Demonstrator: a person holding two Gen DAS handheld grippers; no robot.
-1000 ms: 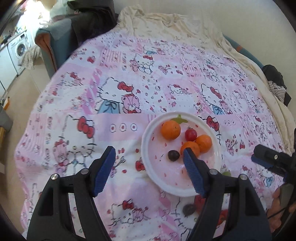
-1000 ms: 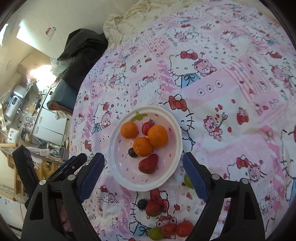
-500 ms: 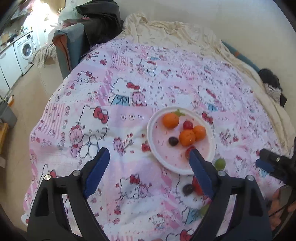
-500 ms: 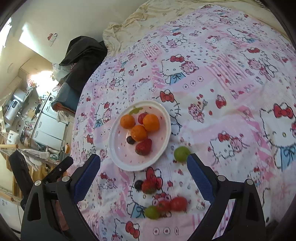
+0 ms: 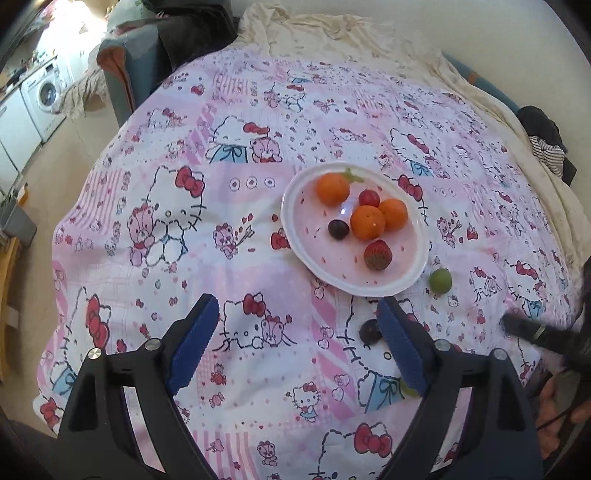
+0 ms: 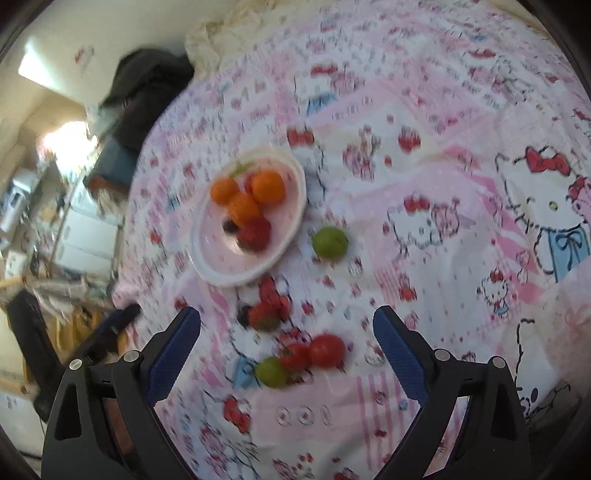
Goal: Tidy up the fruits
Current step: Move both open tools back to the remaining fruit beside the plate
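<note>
A white plate on the Hello Kitty bedspread holds three oranges, a red fruit, a dark grape and a strawberry. Beside it lie a green fruit and a dark grape. In the blurred right wrist view the plate sits far left, with a green fruit, a strawberry, a tomato and another green fruit loose. My left gripper and right gripper are open and empty, above the bed.
A grey armchair with dark clothes stands beyond the bed's far left corner. A washing machine is at the far left. A cream blanket lies along the wall. Dark clothes lie at the right edge.
Both grippers have drawn back and up from the plate, so it looks smaller and farther. The right view swung right, bringing the loose fruits between its fingers; it is now motion-blurred.
</note>
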